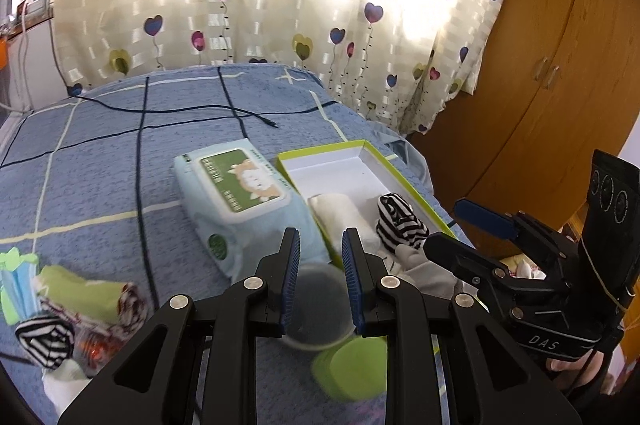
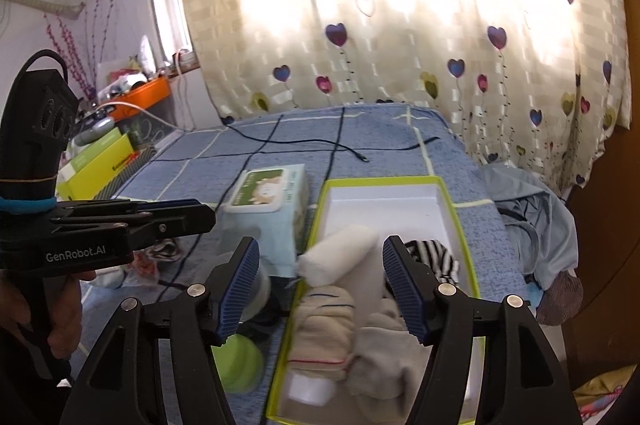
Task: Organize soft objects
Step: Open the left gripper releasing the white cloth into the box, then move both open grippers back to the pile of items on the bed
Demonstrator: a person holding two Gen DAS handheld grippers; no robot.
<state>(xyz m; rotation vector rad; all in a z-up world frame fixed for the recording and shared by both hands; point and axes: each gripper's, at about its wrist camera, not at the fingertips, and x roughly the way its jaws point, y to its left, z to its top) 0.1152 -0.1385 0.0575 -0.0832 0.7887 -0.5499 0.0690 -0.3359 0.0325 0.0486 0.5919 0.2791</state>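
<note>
Both jaws stand apart and empty: left gripper [image 1: 320,261] narrowly, right gripper [image 2: 320,289] wide. Beneath them spreads a nubbly blue checked bedspread [image 1: 100,161], bare toward the curtain. Its right edge carries a shallow, green-rimmed card box [image 2: 460,221] holding rolled socks [image 2: 340,261]: white, striped, grey. More rolls [image 1: 60,317] are heaped near the left. A soft wipes pack [image 1: 240,193] lies beside the box. Each gripper tilts downward.

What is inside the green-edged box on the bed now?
The green-edged box holds a white roll, a black-and-white striped sock, and beige and grey socks. Its near floor is mostly covered; anything beneath them is hidden.
</note>
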